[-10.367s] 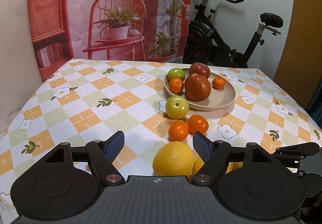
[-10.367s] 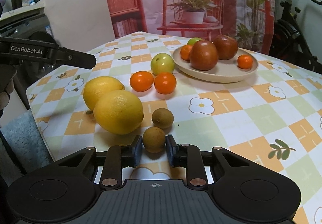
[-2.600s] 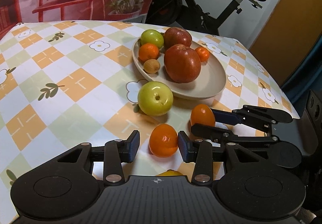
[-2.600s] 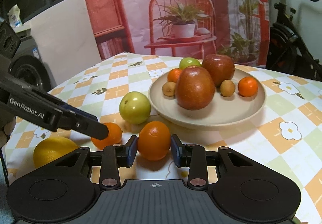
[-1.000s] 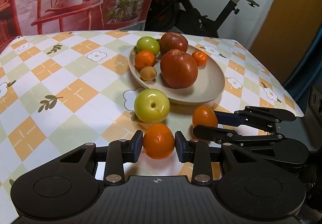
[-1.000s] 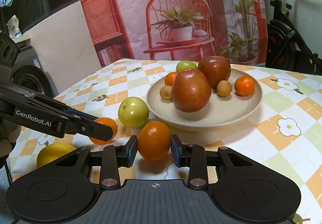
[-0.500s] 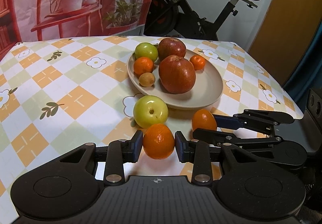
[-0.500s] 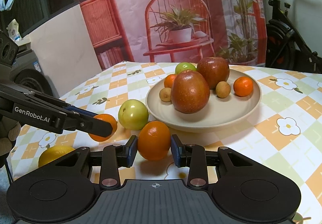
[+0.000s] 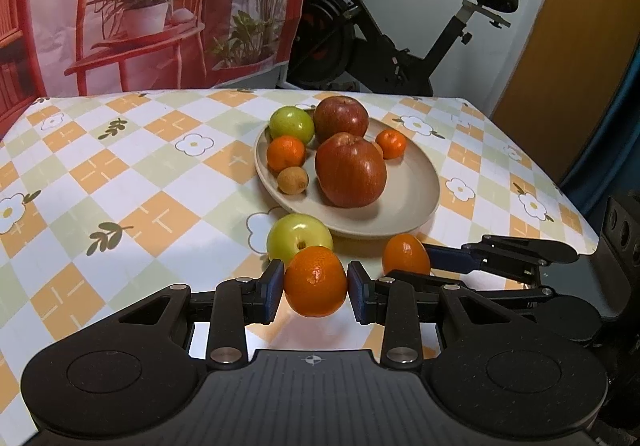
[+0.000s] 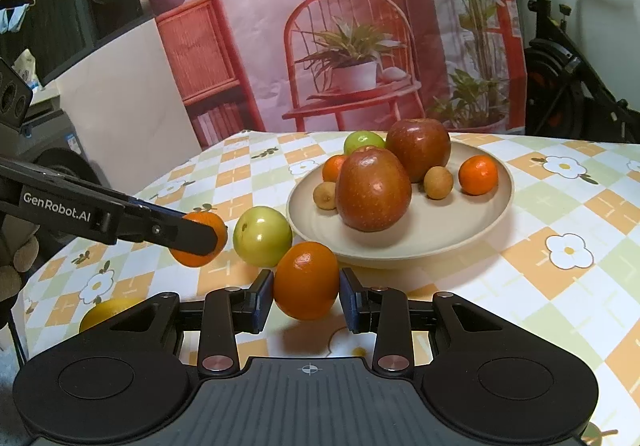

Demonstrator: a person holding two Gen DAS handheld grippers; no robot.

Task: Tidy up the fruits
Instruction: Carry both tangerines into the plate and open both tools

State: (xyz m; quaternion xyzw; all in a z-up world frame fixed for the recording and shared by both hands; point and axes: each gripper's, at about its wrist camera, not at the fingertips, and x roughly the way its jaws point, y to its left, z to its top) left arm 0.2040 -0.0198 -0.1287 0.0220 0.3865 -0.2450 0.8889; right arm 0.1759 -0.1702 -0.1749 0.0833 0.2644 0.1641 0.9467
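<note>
My left gripper [image 9: 316,286] is shut on a mandarin [image 9: 315,281], lifted just above the cloth in front of a green apple [image 9: 299,237]. In the right wrist view my right gripper [image 10: 306,296] is shut on a second mandarin [image 10: 306,274], held near the rim of the beige plate [image 10: 472,221]. The plate [image 9: 408,201] carries two red apples, a green apple, two small mandarins and two small brown fruits. The left gripper's fingers [image 10: 188,236] show from the side at the left, clamped on their mandarin [image 10: 200,224]. The right gripper's fingers [image 9: 452,258] reach in from the right with their mandarin [image 9: 406,254].
A loose green apple [image 10: 262,234] sits on the checked tablecloth beside the plate. A lemon [image 10: 108,310] lies near the table's left edge in the right wrist view. An exercise bike [image 9: 400,45] and a printed backdrop stand behind the table.
The left gripper has risen slightly with its mandarin, which now stands higher against the green apple. The right gripper and its mandarin have kept still.
</note>
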